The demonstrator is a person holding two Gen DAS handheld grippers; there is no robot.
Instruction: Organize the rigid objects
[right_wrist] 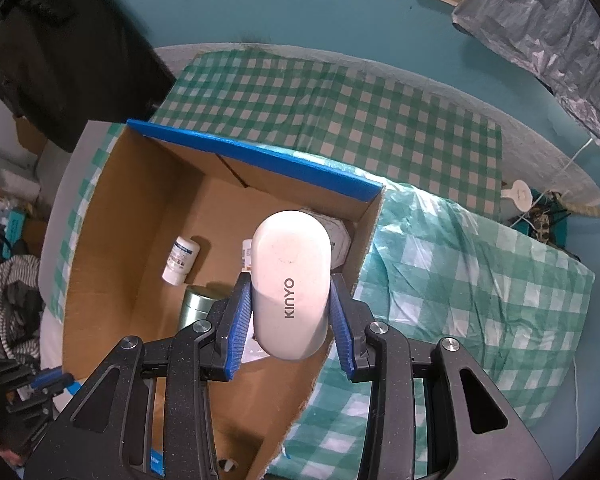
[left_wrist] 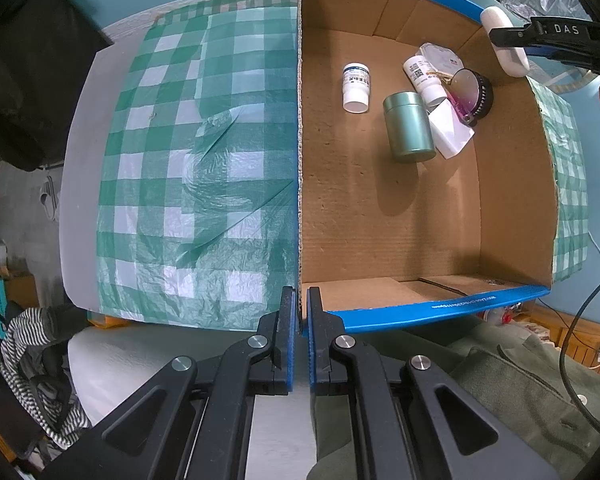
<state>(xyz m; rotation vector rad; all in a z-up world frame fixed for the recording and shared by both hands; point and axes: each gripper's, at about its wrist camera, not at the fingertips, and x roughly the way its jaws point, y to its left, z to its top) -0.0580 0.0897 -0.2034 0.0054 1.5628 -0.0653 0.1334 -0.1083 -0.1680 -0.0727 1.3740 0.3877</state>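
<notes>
The left claw (left_wrist: 301,312) is pinched fully closed on the near corner of the cardboard box (left_wrist: 380,216), where its blue-taped rim meets the side wall. Most of the corrugated floor lies bare; a white pill bottle (left_wrist: 355,87), a green metal tin (left_wrist: 408,127) and a small clutter crowd the far corner. The checked plastic cloth (left_wrist: 188,168) covers the tabletop beside it. The right claw (right_wrist: 290,312), narrowly parted, grips a smooth, rounded white case (right_wrist: 290,280) above the box's far corner.
</notes>
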